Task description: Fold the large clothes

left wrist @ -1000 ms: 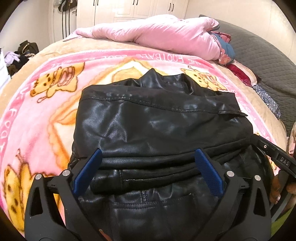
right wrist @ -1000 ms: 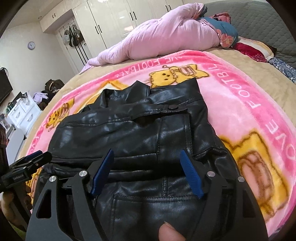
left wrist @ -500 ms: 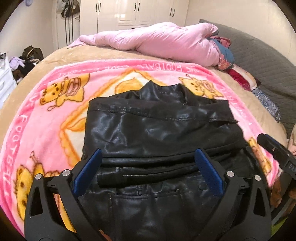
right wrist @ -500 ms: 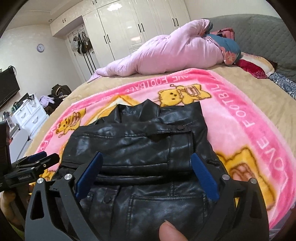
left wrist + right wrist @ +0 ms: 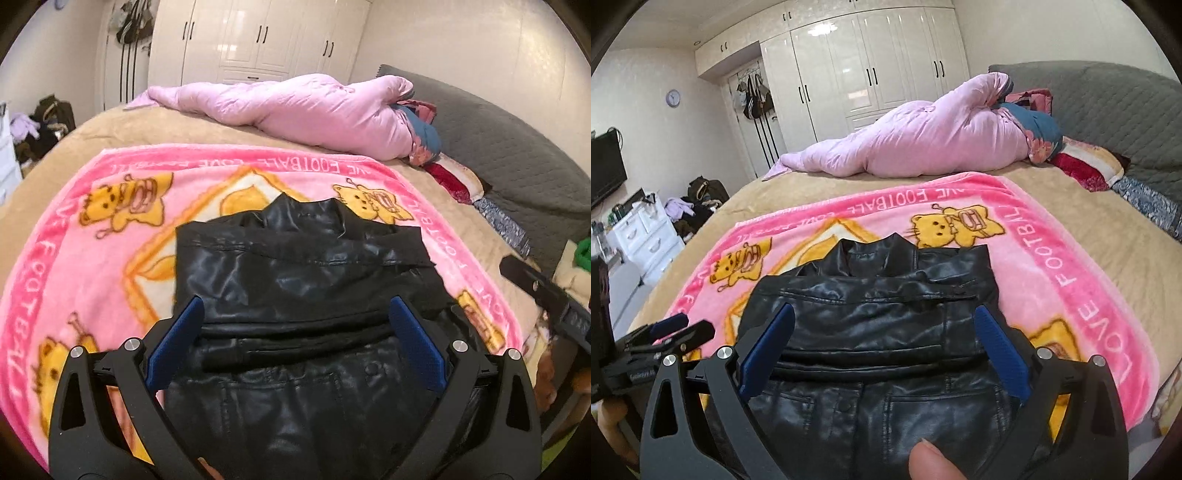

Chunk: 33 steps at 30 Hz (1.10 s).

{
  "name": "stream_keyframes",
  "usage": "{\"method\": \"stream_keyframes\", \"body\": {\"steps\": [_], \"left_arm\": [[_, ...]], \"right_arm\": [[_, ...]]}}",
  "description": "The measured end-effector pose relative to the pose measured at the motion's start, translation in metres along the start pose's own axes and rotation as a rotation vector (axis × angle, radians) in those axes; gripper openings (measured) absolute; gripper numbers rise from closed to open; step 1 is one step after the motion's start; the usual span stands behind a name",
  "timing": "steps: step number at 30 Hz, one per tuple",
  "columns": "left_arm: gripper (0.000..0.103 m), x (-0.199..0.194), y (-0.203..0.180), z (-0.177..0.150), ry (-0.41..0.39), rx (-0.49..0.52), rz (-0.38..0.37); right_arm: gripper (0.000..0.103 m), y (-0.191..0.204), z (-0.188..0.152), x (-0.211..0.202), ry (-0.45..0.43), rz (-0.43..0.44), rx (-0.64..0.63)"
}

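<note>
grippers both spread wide, pinching nothing; left gripper [image 5: 295, 332] and right gripper [image 5: 884, 336] hang over the near part of the jacket [image 5: 295, 280]; jacket lies folded on the pink blanket [image 5: 92, 266] on the bed [image 5: 1089, 236], collar away; pink duvet [image 5: 923, 144] beyond.

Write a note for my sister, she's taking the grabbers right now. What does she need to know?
Left gripper: open, holding nothing, above the jacket.
Right gripper: open, empty too.
The black leather jacket lies on the pink cartoon blanket on the bed, collar pointing away.
Done: it looks folded into a compact bundle, with layers stacked across the middle.
Left: probably only a tidy-up or one more fold.
</note>
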<state>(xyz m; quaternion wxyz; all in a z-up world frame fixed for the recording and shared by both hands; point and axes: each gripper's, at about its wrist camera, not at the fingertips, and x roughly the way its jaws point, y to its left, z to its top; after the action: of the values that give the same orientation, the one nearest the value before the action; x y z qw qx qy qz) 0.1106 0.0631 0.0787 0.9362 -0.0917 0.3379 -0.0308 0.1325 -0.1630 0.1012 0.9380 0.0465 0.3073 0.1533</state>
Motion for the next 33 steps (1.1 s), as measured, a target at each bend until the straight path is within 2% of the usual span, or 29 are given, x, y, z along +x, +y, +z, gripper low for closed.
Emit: {"method": "stream_keyframes", "body": {"steps": [10,23,33], "left_arm": [[0.094,-0.025,0.007,-0.002,-0.034,-0.019,-0.004],[0.094,-0.046,0.002,-0.022,-0.024,-0.004,-0.015],[0.094,-0.057,-0.004,-0.04,-0.007,0.019,0.005]], "right_arm": [[0.097,0.001,-0.013,-0.018,0.017,-0.006,-0.023],[0.097,-0.03,-0.037,-0.066,0.007,-0.043,0.013],[0.097,-0.046,-0.052,-0.078,0.027,-0.044,0.036]]}}
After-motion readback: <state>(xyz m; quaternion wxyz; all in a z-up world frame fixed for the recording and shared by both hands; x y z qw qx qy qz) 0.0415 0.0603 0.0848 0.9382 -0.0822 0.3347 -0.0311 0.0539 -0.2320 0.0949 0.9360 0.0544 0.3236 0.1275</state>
